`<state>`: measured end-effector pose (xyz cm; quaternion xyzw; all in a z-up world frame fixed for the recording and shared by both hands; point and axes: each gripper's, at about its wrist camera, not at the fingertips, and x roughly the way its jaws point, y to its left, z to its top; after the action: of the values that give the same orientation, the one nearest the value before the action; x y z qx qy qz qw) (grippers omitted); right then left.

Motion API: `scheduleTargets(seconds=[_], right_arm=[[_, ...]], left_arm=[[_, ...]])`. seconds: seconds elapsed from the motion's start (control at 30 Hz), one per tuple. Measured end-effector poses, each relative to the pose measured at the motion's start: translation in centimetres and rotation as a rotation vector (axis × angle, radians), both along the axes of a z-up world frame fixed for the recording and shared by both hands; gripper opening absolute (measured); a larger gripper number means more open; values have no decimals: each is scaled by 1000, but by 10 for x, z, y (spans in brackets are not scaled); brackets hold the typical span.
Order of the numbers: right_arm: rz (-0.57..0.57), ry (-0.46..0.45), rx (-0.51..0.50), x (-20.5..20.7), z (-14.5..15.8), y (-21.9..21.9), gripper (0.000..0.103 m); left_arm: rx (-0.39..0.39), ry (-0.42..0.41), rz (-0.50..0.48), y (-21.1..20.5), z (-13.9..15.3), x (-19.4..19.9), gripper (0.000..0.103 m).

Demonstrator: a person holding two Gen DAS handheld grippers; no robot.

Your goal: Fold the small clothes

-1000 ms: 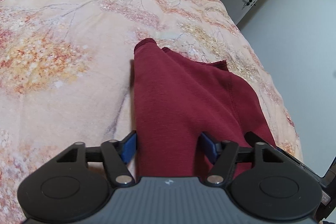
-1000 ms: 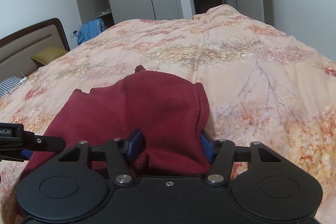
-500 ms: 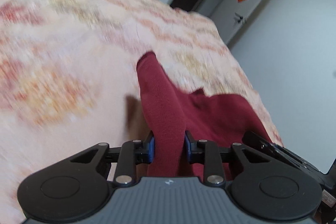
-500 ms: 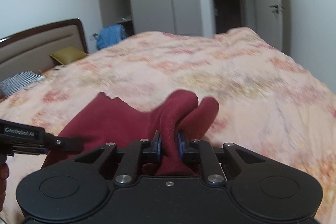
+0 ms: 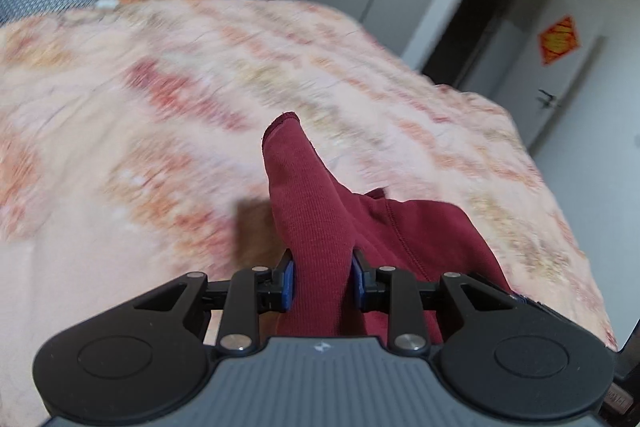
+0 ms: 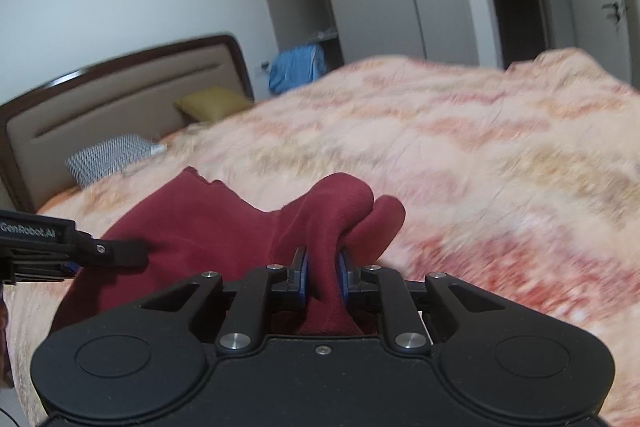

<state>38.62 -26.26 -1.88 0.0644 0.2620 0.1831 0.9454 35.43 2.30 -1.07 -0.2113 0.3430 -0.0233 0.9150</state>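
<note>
A dark red knit garment (image 5: 316,211) hangs lifted over the floral bedspread (image 5: 140,115). My left gripper (image 5: 322,277) is shut on a bunched fold of it, with the blue pads pressing both sides. In the right wrist view the same red garment (image 6: 224,223) stretches to the left, and my right gripper (image 6: 322,273) is shut on another pinched fold. The left gripper (image 6: 132,251) shows there at the left edge, holding the cloth's other end. The garment's lower part is hidden behind the gripper bodies.
The bedspread (image 6: 480,155) covers a wide bed. At its head stand a padded headboard (image 6: 112,99), a yellow cushion (image 6: 212,103) and a checked pillow (image 6: 108,157). A blue cloth (image 6: 296,65) hangs by an open wardrobe. A dark doorway (image 5: 472,27) and a white door (image 5: 560,67) lie beyond.
Both grippers went from open around the flat red garment to shut on pinched folds. Both then lifted the cloth and swung with it toward the head of the bed.
</note>
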Motion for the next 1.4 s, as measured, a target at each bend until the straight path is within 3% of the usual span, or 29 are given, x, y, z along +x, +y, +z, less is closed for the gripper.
scheduleTargets(seconds=[0.27,0.5,0.57,0.67,0.73,0.9,1.1,1.4], right_arm=[[-82,68,-35,-2,-29,-18,27],[-67,49,-88,-11,-31,-24,32],[-65,42,-94,-14,-28,-23,33],[-66,30,-102,-18,-21,-21,43],[-70,17,-106,-22,-15,-21,66],[-77,-32,-97,-43,2,-23,82],[-76,-113,-76,-80,31,-25,98],[-56,-220,-66,-155,64,-24,102]], left_arm=[[10,30,14,4,-21,-11,38],[45,54,18,-2,-18,-7,49],[52,64,24,-2,-17,-8,58],[81,74,36,-5,-13,-14,72],[98,70,44,-7,-8,-18,83],[132,45,68,-9,9,-37,95],[198,-36,93,-12,39,-77,103],[290,-129,108,-16,63,-161,103]])
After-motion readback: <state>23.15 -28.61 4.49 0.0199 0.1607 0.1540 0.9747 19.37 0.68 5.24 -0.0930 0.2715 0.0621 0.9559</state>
